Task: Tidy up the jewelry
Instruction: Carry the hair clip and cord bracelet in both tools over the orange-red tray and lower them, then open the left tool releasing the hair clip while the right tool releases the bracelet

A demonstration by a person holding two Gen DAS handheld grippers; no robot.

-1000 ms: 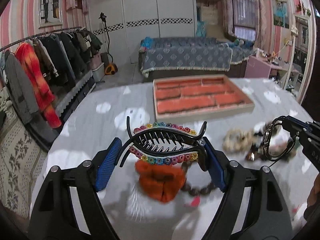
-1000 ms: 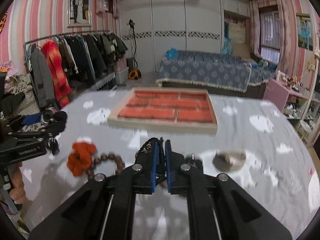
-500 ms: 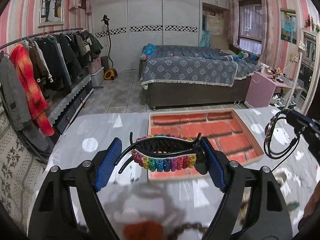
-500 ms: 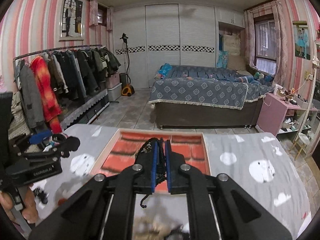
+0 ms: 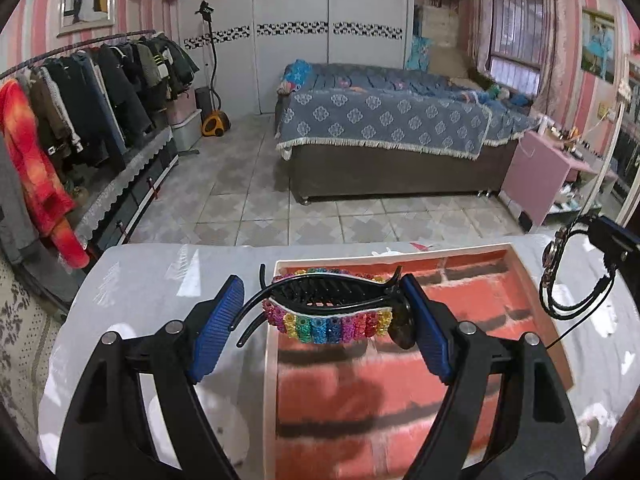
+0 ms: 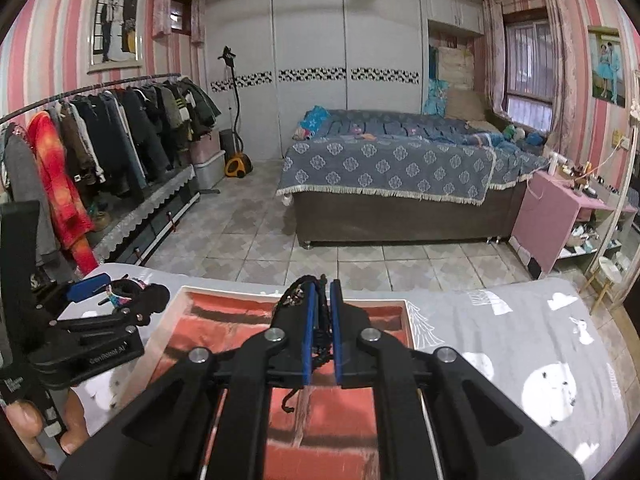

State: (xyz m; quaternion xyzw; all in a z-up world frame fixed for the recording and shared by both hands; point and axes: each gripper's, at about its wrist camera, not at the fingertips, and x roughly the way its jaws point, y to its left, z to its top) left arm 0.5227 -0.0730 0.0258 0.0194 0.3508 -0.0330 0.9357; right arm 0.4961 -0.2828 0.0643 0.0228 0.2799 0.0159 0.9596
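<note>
My left gripper (image 5: pixel 320 296) is shut on a black hair clip (image 5: pixel 328 316) lined with rainbow rhinestones, the clip spanning the wide jaws end to end. It hangs over the near left corner of the tray (image 5: pixel 516 254), which has a pale rim and orange-red compartments. My right gripper (image 6: pixel 324 288) is shut on a black cord bracelet (image 6: pixel 298 292) with a small ornament, above the tray's (image 6: pixel 178 300) middle. In the left wrist view the bracelet (image 5: pixel 554 276) dangles from the right gripper (image 5: pixel 612 240) at the far right. The right wrist view has the left gripper (image 6: pixel 104 286) at its left.
The tray lies on a table under a grey cloth (image 5: pixel 152 280) with white patterns, near the far edge. Beyond are tiled floor, a bed (image 5: pixel 384 128) and a clothes rack (image 5: pixel 80 104). A hand (image 6: pixel 24 424) holds the left gripper's handle.
Both grippers have moved forward across the table to above the tray, each still holding its item. The orange scrunchie, beads and other pieces have dropped out of view.
</note>
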